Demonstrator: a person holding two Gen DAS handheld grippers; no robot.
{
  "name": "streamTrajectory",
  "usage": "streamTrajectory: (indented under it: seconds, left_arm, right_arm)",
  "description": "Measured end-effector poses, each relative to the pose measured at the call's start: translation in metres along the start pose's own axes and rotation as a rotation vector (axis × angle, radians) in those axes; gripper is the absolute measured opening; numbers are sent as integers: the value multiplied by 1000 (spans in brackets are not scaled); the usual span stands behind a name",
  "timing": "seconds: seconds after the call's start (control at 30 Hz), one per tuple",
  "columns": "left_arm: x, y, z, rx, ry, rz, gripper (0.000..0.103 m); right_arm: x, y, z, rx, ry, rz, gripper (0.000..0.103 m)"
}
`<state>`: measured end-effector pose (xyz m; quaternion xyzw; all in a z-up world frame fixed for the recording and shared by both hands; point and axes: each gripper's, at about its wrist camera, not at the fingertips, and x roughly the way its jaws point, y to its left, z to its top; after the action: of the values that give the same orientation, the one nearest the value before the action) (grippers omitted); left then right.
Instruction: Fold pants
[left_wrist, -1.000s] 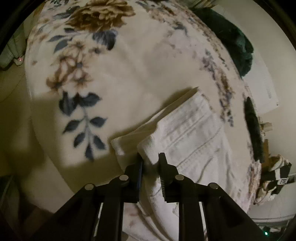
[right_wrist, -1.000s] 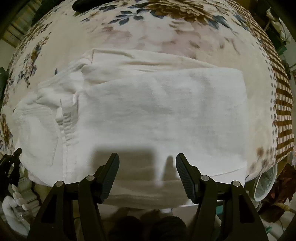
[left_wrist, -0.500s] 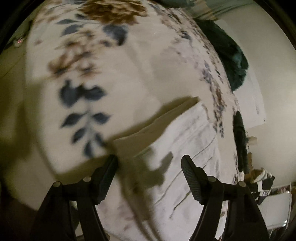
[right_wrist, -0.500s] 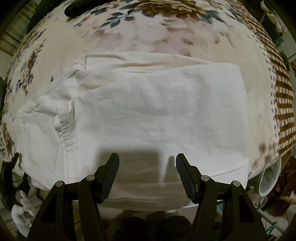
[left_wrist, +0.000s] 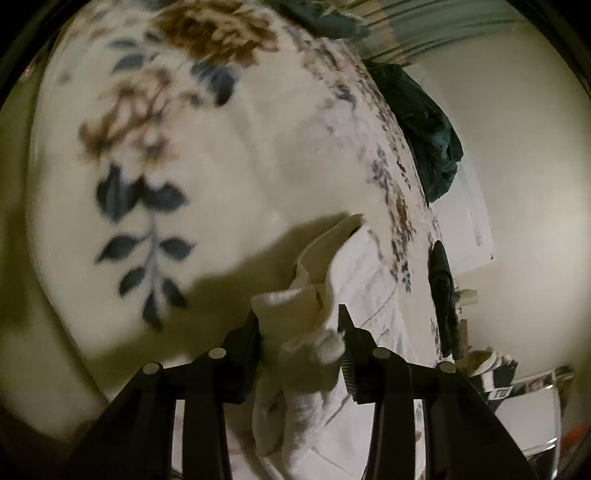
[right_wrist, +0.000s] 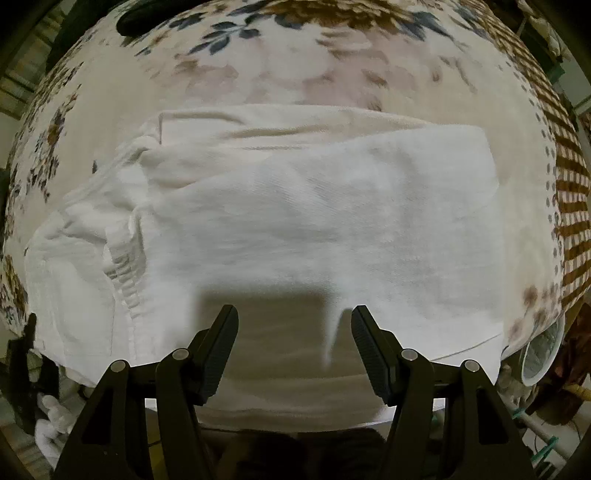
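Note:
White pants (right_wrist: 295, 221) lie folded across a floral blanket (right_wrist: 295, 74), waistband and pocket end at the left in the right wrist view. My right gripper (right_wrist: 294, 339) is open and empty, hovering over the near edge of the pants. In the left wrist view my left gripper (left_wrist: 301, 332) is shut on a bunched corner of the pants (left_wrist: 295, 317) and holds it raised off the blanket (left_wrist: 221, 166); the rest of the pants (left_wrist: 365, 280) trails away to the right.
A dark green cloth (left_wrist: 424, 122) lies at the blanket's far edge. A dark object (left_wrist: 443, 295) stands at the right beside the bed. A white cup (right_wrist: 543, 350) sits past the bed's right corner. A brown checked cloth (right_wrist: 569, 184) is at the right.
My left gripper opened half a second ago, then closed again on the pants corner and lifted it. My right gripper stayed open over the near edge, the view shifting slightly.

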<state>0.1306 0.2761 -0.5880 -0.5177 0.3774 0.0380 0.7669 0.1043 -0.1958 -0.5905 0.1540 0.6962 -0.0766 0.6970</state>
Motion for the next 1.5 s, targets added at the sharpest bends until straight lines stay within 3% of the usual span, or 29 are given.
streamTrajectory:
  seconds: [0.07, 0.23, 0.3, 0.33, 0.37, 0.47, 0.67, 0.83, 0.93, 1.17, 1.37, 1.5]
  left_arm:
    - [15, 15, 2, -75, 33, -33, 41]
    - [21, 1, 2, 2, 2, -14, 42]
    - [22, -7, 2, 14, -6, 1, 39]
    - [23, -13, 2, 30, -10, 10, 31]
    - [22, -21, 2, 52, -15, 13, 22]
    - [9, -62, -3, 161, -52, 12, 19]
    - [-34, -147, -29, 358, -77, -72, 18]
    - [-60, -226, -82, 537, -39, -168, 18]
    - [-61, -268, -136, 630, 43, -233, 18]
    - [-1, -314, -272, 777, 304, -288, 17]
    - [65, -307, -363, 891, 472, -190, 18]
    - [83, -304, -396, 962, 552, -56, 21]
  right_arm:
    - [5, -2, 3, 14, 7, 1, 66]
    - [6, -7, 12, 14, 9, -4, 66]
    - [9, -7, 14, 16, 12, -4, 66]
    - [11, -8, 14, 19, 14, -1, 66]
    - [14, -8, 14, 23, 14, 0, 66]
    - [13, -13, 16, 32, 2, 10, 66]
    - [-5, -38, 11, 61, -38, 40, 66]
    - [-31, -82, 3, 142, -85, 88, 66]
    - [-46, -121, -4, 197, -119, 98, 66]
    - [-64, -227, -24, 342, -152, 57, 66]
    - [-57, -300, -35, 441, -147, 22, 66]
    - [-52, -324, -37, 460, -127, 41, 66]
